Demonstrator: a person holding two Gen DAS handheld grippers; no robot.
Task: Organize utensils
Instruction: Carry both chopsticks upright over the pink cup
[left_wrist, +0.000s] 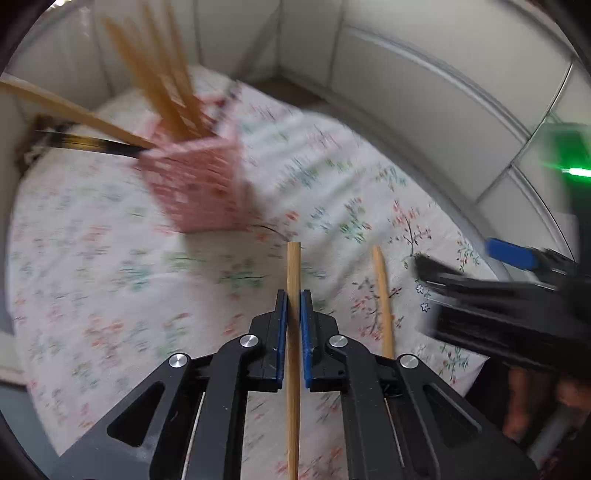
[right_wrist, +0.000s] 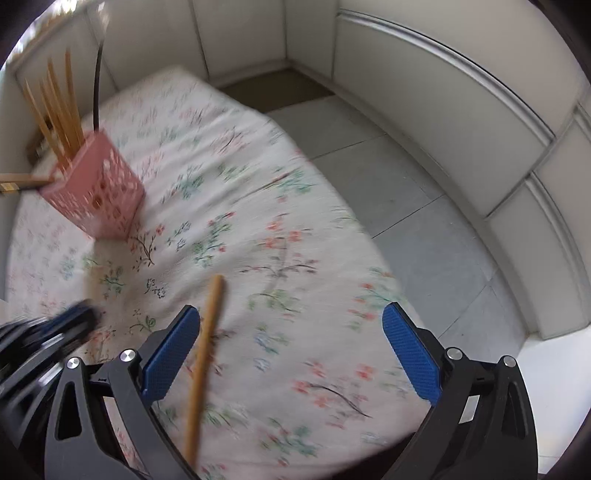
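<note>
Slippage is the main risk here: the left tool (left_wrist: 294, 301) pinches one wooden chopstick (left_wrist: 294, 273) between its blue pads (left_wrist: 281, 332), gripping partway along the stick with a short stretch projecting ahead of the pads and the rest running back under the tool, so in my judgement any swing toward the holder could let the stick pivot or slide through the pads. The pink perforated holder (left_wrist: 195, 184) stands toward the far left part of the bed (left_wrist: 110, 295), on the floral sheet, already crowded with upright chopsticks (left_wrist: 159, 81) and a dark-handled utensil (left_wrist: 92, 144) leaning out to the left; a new stick poked in at an angle could catch on the basket's rim, jam against those already inside, or tip the light holder on the soft bedding. Motion blur in both views suggests quick movement, which would make a clean insertion harder. The held chopstick points roughly toward the holder but is well apart from it. A second chopstick (right_wrist: 205, 354) lies on the sheet near the bed's near edge, just beside the left tool on its right and passing between the spread, empty fingers of the right tool (right_wrist: 291, 325), close to its left pad (right_wrist: 170, 354); closing carelessly there could pinch the sheet along with it.
</note>
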